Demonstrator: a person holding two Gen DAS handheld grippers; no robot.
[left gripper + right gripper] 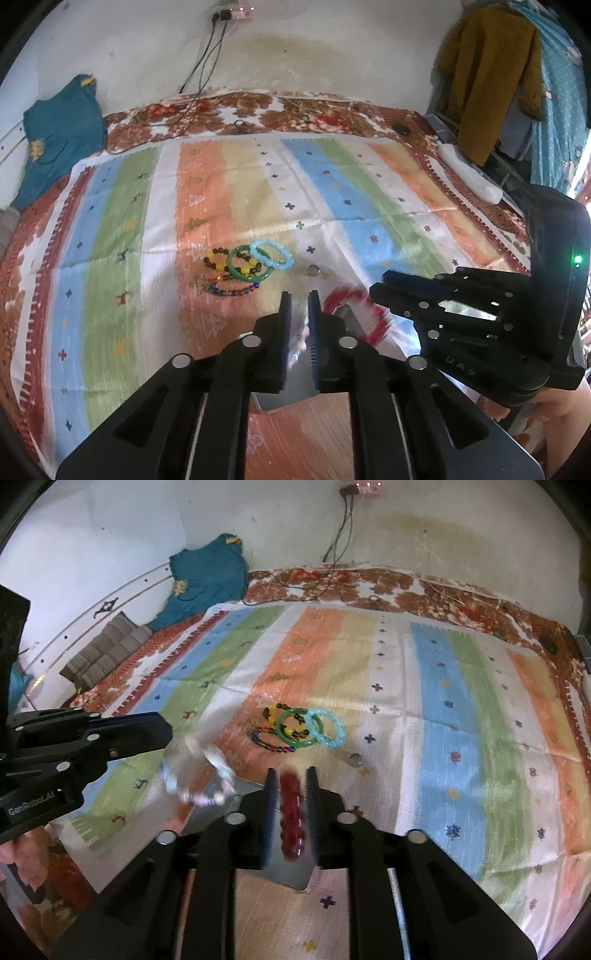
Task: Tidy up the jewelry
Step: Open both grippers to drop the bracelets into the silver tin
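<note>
A stained white wall (pixel 295 55) backs a bed (pixel 461 587) under a striped cloth (pixel 424 686).

cloth (pixel 424 686): woven, matt | green bangle (pixel 295 728): glossy | gripper (pixel 291 775): matt plastic

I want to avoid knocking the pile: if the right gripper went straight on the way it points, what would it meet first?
Probably bare striped cloth, with the silver ring just right; the right gripper has a red bead bracelet between its fingers. Depth is unclear.

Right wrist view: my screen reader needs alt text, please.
A red bead bracelet sits between the right gripper's jaws over a striped cloth. Ahead lie green and blue bangles; the left gripper carries a blurred clear bracelet.
</note>
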